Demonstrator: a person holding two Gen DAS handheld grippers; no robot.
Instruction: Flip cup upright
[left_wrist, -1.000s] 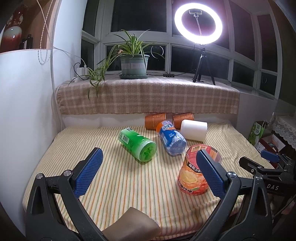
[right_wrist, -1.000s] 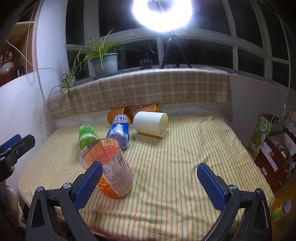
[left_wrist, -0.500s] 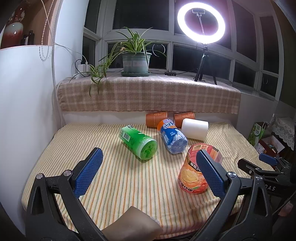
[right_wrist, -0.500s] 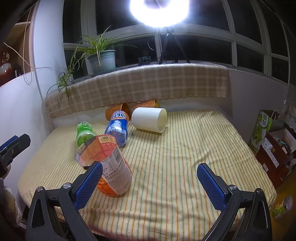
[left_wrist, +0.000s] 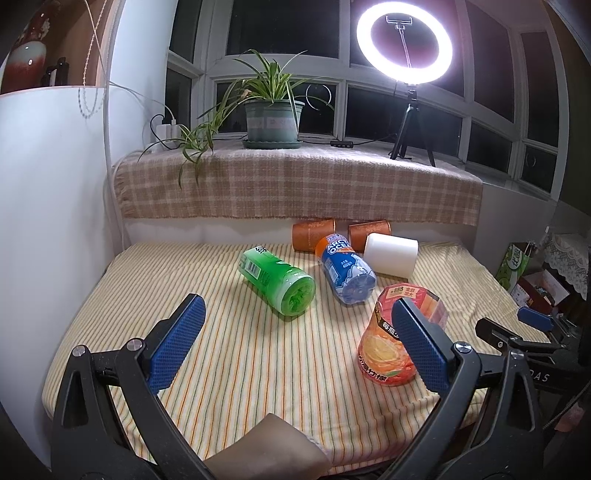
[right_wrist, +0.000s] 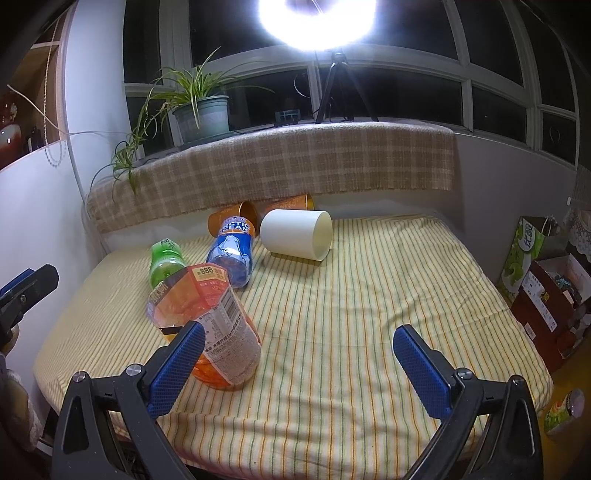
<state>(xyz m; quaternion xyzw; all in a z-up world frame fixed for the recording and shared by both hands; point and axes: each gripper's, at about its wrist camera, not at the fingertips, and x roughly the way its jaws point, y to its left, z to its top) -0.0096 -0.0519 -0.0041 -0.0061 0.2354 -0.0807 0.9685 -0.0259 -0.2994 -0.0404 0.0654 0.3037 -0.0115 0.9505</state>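
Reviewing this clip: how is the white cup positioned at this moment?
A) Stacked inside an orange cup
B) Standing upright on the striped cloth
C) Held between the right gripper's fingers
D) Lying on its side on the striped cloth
D: the white cup lies on its side on the striped cloth, its open mouth facing sideways, while the right gripper is open and empty, well short of it.

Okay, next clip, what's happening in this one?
A person holds a two-finger gripper in each hand over a striped cloth, and both the left gripper and right gripper are open and empty. Nothing is grasped yet. The white cup lies on its side near the back, beside two orange cups, also tipped over. A green bottle and blue bottle lie flat; an orange container stands in front.
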